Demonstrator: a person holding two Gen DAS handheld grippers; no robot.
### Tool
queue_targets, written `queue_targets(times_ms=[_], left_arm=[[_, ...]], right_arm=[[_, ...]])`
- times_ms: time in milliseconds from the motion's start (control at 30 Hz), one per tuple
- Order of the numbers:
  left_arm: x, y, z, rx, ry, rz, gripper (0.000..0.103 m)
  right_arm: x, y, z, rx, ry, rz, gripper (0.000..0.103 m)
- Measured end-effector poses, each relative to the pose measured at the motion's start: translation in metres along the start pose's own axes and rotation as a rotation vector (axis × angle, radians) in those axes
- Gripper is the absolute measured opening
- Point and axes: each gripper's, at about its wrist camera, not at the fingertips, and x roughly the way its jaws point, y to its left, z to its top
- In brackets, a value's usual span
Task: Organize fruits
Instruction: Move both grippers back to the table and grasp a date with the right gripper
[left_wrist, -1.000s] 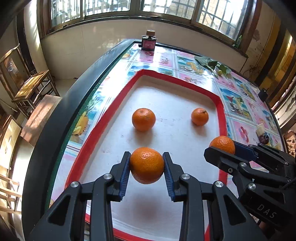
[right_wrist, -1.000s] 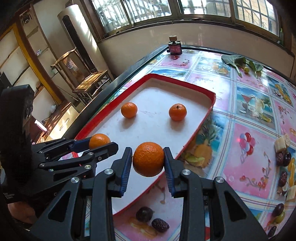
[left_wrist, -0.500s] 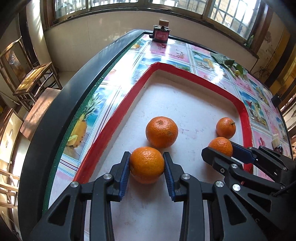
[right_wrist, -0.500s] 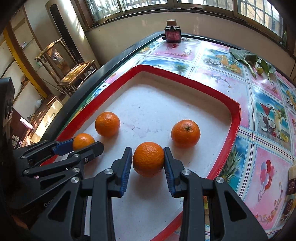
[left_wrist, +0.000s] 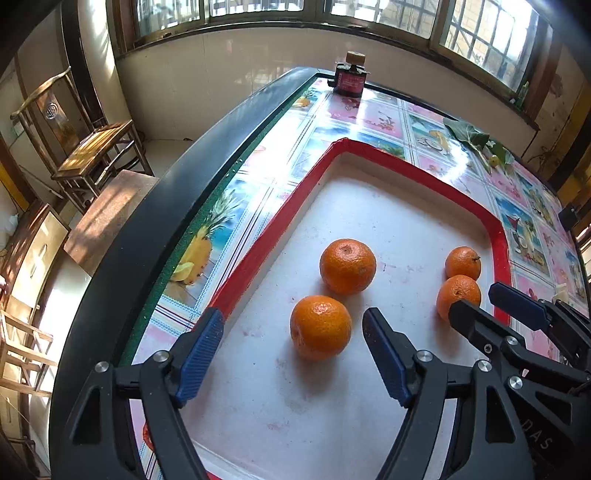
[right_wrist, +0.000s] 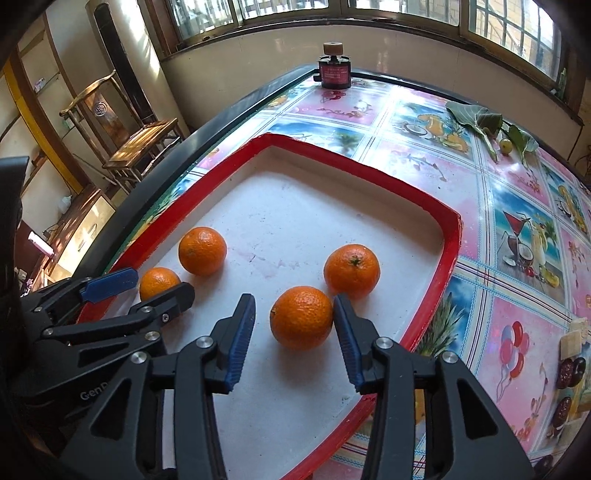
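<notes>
Several oranges lie in a red-rimmed white tray (left_wrist: 406, 162) (right_wrist: 369, 173). My left gripper (left_wrist: 291, 314) is opening wide. One orange (left_wrist: 320, 326) rests on the tray floor between its blue pads (left_wrist: 201, 345), clear of both. A second orange (left_wrist: 347, 266) sits just beyond it. My right gripper (right_wrist: 293, 301) is opening too. Its orange (right_wrist: 301, 317) stands on the tray with a gap at the left pad (right_wrist: 240, 336) and the right pad close beside it. Another orange (right_wrist: 351, 270) lies behind it. Each view shows the other gripper (left_wrist: 475, 299) (right_wrist: 159, 282) from the side.
A dark jar with a cork lid (left_wrist: 351, 77) (right_wrist: 334, 70) stands at the table's far edge. Green leaves with a small fruit (right_wrist: 487, 122) lie at the back right. Dark dried fruits (right_wrist: 569, 373) sit right of the tray. A wooden chair (left_wrist: 85, 147) stands beyond the black table rim (left_wrist: 166, 206).
Both grippers came down over the tray with their oranges, then spread their jaws. Both oranges now rest on the tray floor, let go.
</notes>
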Motion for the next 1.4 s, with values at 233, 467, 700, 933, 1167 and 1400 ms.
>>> queue_targets(times_ms=[233, 467, 700, 933, 1167, 1400], left_arm=[[-0.021, -0.016, -0.007, 0.026, -0.023, 0.035, 0.079], [-0.048, -0.046, -0.024, 0.019, -0.061, -0.003, 0.079], [-0.065, -0.113, -0.051, 0.106, -0.080, -0.103, 0.079], [-0.069, -0.182, -0.079, 0.221, -0.062, -0.196, 0.079], [-0.061, -0.226, -0.098, 0.302, -0.024, -0.204, 0.079], [-0.062, -0.258, -0.104, 0.337, -0.022, -0.245, 0.079]], right_arm=[[-0.029, -0.010, -0.008, 0.012, -0.030, -0.010, 0.061], [-0.070, -0.032, -0.032, 0.069, -0.085, 0.021, 0.063], [-0.122, -0.101, -0.088, 0.200, -0.158, 0.002, 0.064], [-0.168, -0.188, -0.168, 0.293, -0.156, -0.127, 0.064], [-0.158, -0.229, -0.221, 0.336, -0.075, -0.129, 0.064], [-0.144, -0.224, -0.222, 0.249, -0.072, -0.088, 0.042]])
